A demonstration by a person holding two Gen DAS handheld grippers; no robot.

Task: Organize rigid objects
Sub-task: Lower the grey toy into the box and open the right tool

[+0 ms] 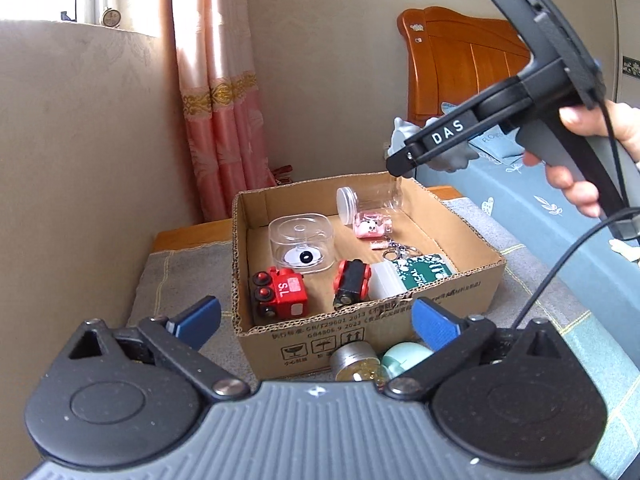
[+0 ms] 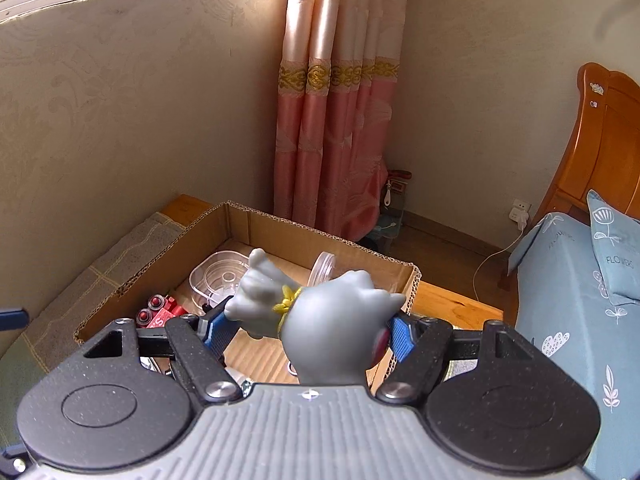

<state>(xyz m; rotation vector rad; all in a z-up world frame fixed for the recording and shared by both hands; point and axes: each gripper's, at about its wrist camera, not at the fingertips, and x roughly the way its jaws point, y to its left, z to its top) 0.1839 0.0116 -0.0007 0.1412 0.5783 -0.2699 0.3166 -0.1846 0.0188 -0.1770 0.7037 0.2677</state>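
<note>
Figurine [image 2: 328, 320] crosswise in right tongs [image 2: 306, 330], head rt.

We noted a pink curtain [image 2: 336, 128] hanging in the corner, a wooden headboard [image 1: 460, 60] beside it, and a blue patterned pillow [image 2: 616, 256] resting on the bed.

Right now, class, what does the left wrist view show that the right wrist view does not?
Left wrist only: the open left claw, a pink bottle, a keychain, and a silver-capped bottle outside the box.
Right wrist only: the grey figurine seen whole, clamped in the right claw.
Both: cardboard box, red toy train, clear case.
</note>
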